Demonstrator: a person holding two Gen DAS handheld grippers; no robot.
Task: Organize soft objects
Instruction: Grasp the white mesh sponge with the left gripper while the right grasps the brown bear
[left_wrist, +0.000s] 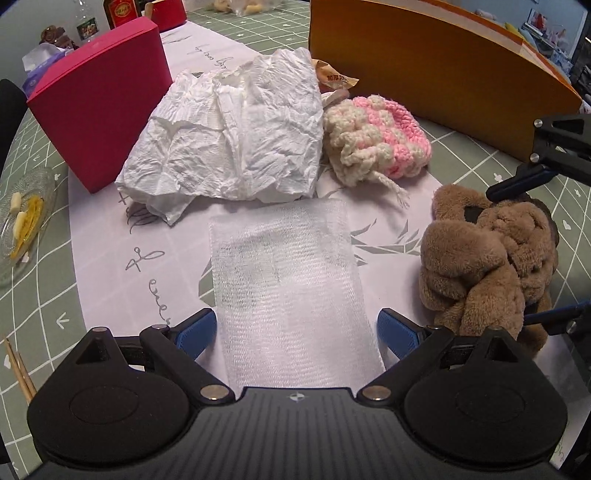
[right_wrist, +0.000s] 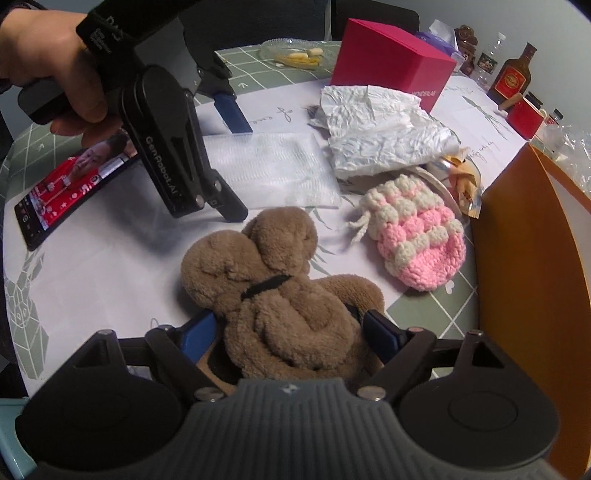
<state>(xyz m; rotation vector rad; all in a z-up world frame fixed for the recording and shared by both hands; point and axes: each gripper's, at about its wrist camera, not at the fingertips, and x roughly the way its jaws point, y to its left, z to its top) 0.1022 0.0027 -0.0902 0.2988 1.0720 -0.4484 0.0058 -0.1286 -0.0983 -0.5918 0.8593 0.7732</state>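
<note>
Brown plush (right_wrist: 280, 295) lies on the white cloth (right_wrist: 110, 266), long axis toward the right gripper (right_wrist: 291, 332), head end away. Jaws wide, straddling its body, pads not pressing. Left gripper (left_wrist: 297, 328) open astride one gauze sheet (left_wrist: 291, 280), whose long axis runs along the fingers. Count: one plush, one gauze, one crumpled tissue (left_wrist: 236, 147), one pink-white knit pouch (left_wrist: 373, 136).

Both claws are pointing steeply downward, jaws spread wide: left claw (left_wrist: 295, 328) (hand (right_wrist: 55, 70) gripping its handle), right claw (right_wrist: 288, 332) seemingly not pressing anything.
</note>
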